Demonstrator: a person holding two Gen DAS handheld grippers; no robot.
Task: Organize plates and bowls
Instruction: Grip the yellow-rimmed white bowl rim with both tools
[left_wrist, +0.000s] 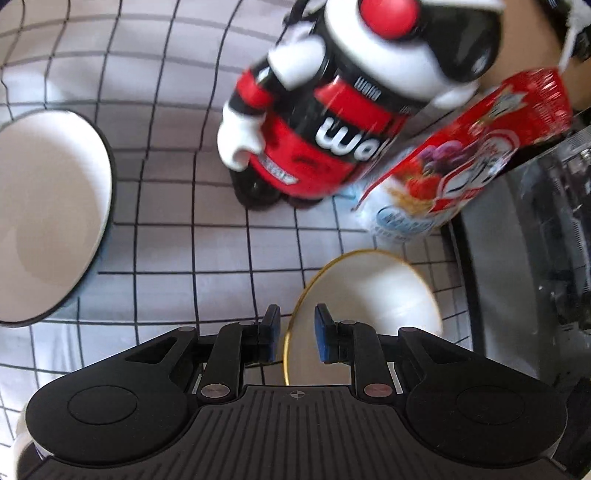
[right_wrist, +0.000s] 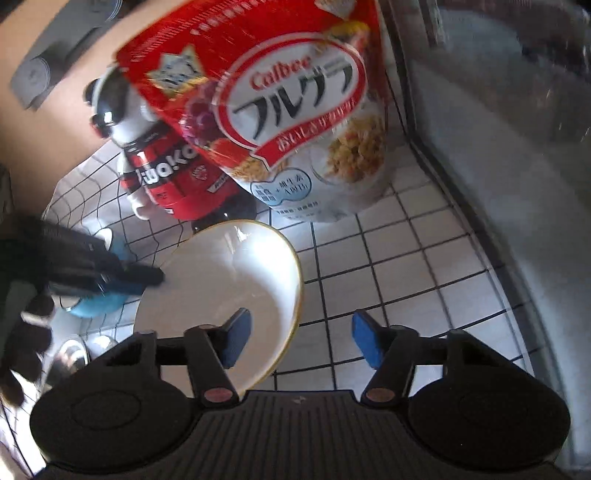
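Observation:
A white bowl with a gold rim (left_wrist: 369, 295) is tilted over the checked cloth. My left gripper (left_wrist: 295, 338) has its jaws on either side of the bowl's rim, a little apart, with a small gap at the pads. In the right wrist view the same bowl (right_wrist: 229, 291) is lifted and tilted, and the left gripper (right_wrist: 147, 276) reaches its left edge. My right gripper (right_wrist: 301, 338) is open, its left pad over the bowl and its right pad over the cloth. A larger white bowl with a dark rim (left_wrist: 48, 214) stands at the left.
A red, black and white figure-shaped bottle (left_wrist: 332, 110) and a red cereal bag (right_wrist: 280, 110) stand at the back of the checked cloth (right_wrist: 406, 266). A grey rack or tray edge (right_wrist: 498, 184) runs along the right. A blue item (right_wrist: 99, 302) lies by the left gripper.

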